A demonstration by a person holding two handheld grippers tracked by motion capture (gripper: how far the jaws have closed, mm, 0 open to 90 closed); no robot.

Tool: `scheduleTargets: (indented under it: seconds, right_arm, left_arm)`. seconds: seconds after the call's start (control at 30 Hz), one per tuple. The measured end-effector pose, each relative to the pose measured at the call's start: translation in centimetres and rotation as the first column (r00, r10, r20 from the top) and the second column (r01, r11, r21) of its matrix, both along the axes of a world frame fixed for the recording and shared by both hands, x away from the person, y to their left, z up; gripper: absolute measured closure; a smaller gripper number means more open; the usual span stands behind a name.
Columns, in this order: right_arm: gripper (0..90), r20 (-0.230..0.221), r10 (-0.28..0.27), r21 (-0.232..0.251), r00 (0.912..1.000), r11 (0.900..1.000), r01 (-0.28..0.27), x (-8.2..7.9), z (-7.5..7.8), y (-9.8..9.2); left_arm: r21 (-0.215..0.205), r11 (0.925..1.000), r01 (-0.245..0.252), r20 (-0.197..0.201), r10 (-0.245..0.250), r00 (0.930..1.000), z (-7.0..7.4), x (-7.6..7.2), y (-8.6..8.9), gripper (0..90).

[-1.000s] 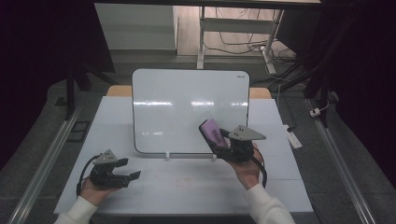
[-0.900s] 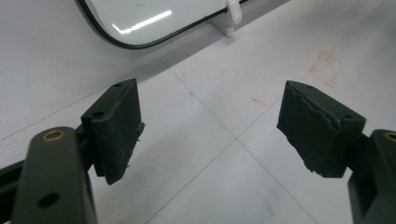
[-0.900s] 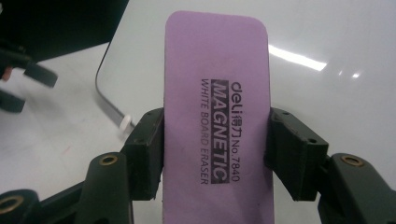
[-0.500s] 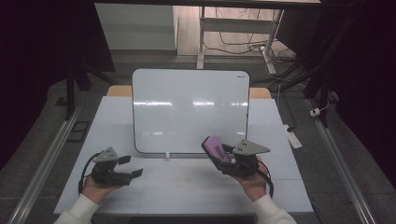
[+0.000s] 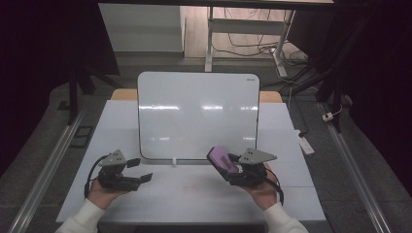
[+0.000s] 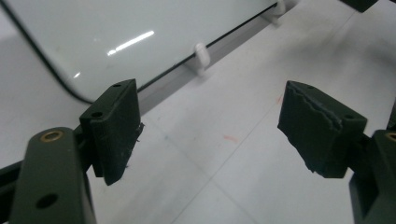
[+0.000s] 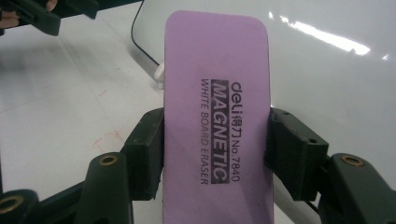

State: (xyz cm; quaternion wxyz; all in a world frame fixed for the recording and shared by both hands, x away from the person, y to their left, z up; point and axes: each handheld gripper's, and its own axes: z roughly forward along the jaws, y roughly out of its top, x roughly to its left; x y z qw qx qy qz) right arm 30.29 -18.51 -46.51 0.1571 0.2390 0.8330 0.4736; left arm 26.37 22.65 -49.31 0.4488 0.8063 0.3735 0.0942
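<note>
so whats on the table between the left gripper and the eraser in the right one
Nothing but bare white table in the high view, between the open left gripper and the purple eraser.

**Printed words on the purple eraser**

The purple eraser (image 7: 217, 112) carries black print running lengthwise along its flat face, seen in the right gripper view. The brand line reads "deli", followed by small Chinese characters and "No.7840". Beside it stands the word "MAGNETIC" in light letters on a dark bar. A third line in thinner letters reads "WHITE BOARD ERASER". The whiteboard (image 5: 198, 114) has a small dark mark at its top right corner, too small to read.
</note>
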Motion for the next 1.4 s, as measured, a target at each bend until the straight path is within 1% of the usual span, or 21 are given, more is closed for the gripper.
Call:
scheduleTargets:
  seconds: [0.17, 0.27, 0.3, 0.37, 0.47, 0.6, 0.67, 0.73, 0.77, 0.8, 0.87, 0.93, 1.0, 1.03, 1.13, 1.17, 1.2, 1.23, 1.3, 1.33, 1.4]
  right_arm:
    - [40.1, -0.017, 0.02, -0.019, 0.9997, 1.0, -0.02, 0.1, -0.4, 0.4]
    - [40.1, -0.026, 0.04, -0.027, 0.9988, 0.999, -0.041, 0.1, -0.7, 0.8]
    - [40.1, -0.028, 0.047, -0.029, 0.9985, 0.998, -0.047, 0.1, -0.7, 0.9]
    - [40.1, -0.032, 0.061, -0.036, 0.9976, 0.997, -0.063, 0.0, -0.9, 1.1]
    - [40.1, -0.041, 0.079, -0.043, 0.996, 0.996, -0.081, 0.0, -1.1, 1.5]
    - [40.1, -0.056, 0.104, -0.054, 0.9931, 0.993, -0.107, 0.0, -1.5, 2.0]
    - [40.0, -0.062, 0.12, -0.059, 0.9909, 0.991, -0.123, -0.1, -1.7, 2.3]
    - [40.0, -0.069, 0.14, -0.064, 0.9878, 0.988, -0.144, -0.2, -1.8, 2.7]
    - [40.0, -0.07, 0.151, -0.067, 0.986, 0.985, -0.156, -0.3, -1.9, 2.9]
    - [40.1, -0.069, 0.167, -0.074, 0.9836, 0.982, -0.172, -0.4, -2.0, 3.1]
    - [40.1, -0.071, 0.191, -0.077, 0.979, 0.977, -0.196, -0.5, -2.0, 3.4]
    - [40.1, -0.074, 0.209, -0.075, 0.9751, 0.974, -0.214, -0.6, -2.1, 3.6]
    - [40.1, -0.076, 0.228, -0.074, 0.9707, 0.969, -0.234, -0.7, -2.1, 3.8]
    - [40.1, -0.076, 0.238, -0.076, 0.9684, 0.967, -0.243, -0.7, -2.2, 3.8]
    - [40.0, -0.079, 0.255, -0.077, 0.9636, 0.962, -0.261, -0.9, -2.3, 4.0]
    - [40.0, -0.079, 0.261, -0.079, 0.962, 0.96, -0.267, -0.9, -2.3, 4.1]
    - [40.0, -0.081, 0.268, -0.08, 0.9599, 0.958, -0.275, -0.9, -2.3, 4.1]
    - [40.0, -0.081, 0.273, -0.08, 0.9585, 0.957, -0.28, -1.0, -2.3, 4.2]
    - [40.0, -0.079, 0.291, -0.08, 0.9536, 0.952, -0.297, -1.1, -2.3, 4.2]
    - [40.0, -0.08, 0.297, -0.081, 0.9517, 0.95, -0.303, -1.1, -2.3, 4.2]
    - [40.0, -0.08, 0.313, -0.077, 0.9464, 0.945, -0.319, -1.2, -2.2, 4.3]
  left_arm:
    - [0.019, 0.9979, 0.062, 0.015, -0.062, 0.998, 0.6, 0.7, -2.0, 21.0]
    - [0.015, 0.994, 0.108, 0.006, -0.108, 0.9941, 0.8, 1.1, -3.0, 20.4]
    - [0.025, 0.9916, 0.127, 0.007, -0.127, 0.9919, 0.9, 1.3, -3.3, 20.0]
    - [0.025, 0.9878, 0.154, 0.006, -0.154, 0.9881, 1.0, 1.6, -4.0, 19.3]
    - [0.033, 0.9817, 0.187, 0.017, -0.188, 0.982, 1.3, 1.9, -5.0, 18.9]
    - [0.038, 0.9742, 0.222, 0.026, -0.223, 0.9744, 1.7, 2.3, -6.1, 18.8]
    - [0.037, 0.9696, 0.242, 0.032, -0.243, 0.9695, 2.0, 2.4, -6.6, 18.7]
    - [0.03, 0.964, 0.264, 0.034, -0.265, 0.9635, 2.2, 2.6, -7.0, 18.7]
    - [0.024, 0.9599, 0.279, 0.035, -0.28, 0.9593, 2.3, 2.7, -7.3, 18.7]
    - [0.023, 0.9573, 0.288, 0.036, -0.289, 0.9567, 2.4, 2.7, -7.5, 18.7]
    - [0.022, 0.9496, 0.313, 0.042, -0.313, 0.9487, 2.5, 2.8, -8.0, 18.7]
    - [0.03, 0.9388, 0.343, 0.044, -0.344, 0.9379, 2.6, 2.8, -8.6, 18.7]
    - [0.033, 0.9314, 0.363, 0.037, -0.364, 0.9308, 2.7, 2.9, -9.2, 18.8]
    - [0.039, 0.9265, 0.374, 0.034, -0.376, 0.9261, 2.7, 3.0, -9.5, 18.8]
    - [0.027, 0.9167, 0.399, 0.013, -0.399, 0.9168, 2.5, 3.3, -10.1, 19.3]
    - [0.027, 0.9123, 0.409, 0.008, -0.409, 0.9125, 2.4, 3.4, -10.3, 19.6]
    - [0.03, 0.9091, 0.415, 0.004, -0.416, 0.9095, 2.4, 3.4, -10.3, 20.0]
    - [0.024, 0.9071, 0.42, 0.0, -0.42, 0.9074, 2.4, 3.5, -10.5, 20.4]
    - [0.03, 0.8992, 0.437, -0.008, -0.436, 0.8997, 2.3, 3.5, -10.7, 21.1]
    - [0.022, 0.8982, 0.439, -0.014, -0.439, 0.8985, 2.2, 3.5, -10.9, 21.5]
    - [0.028, 0.8891, 0.457, -0.021, -0.457, 0.8895, 2.2, 3.5, -11.0, 23.3]
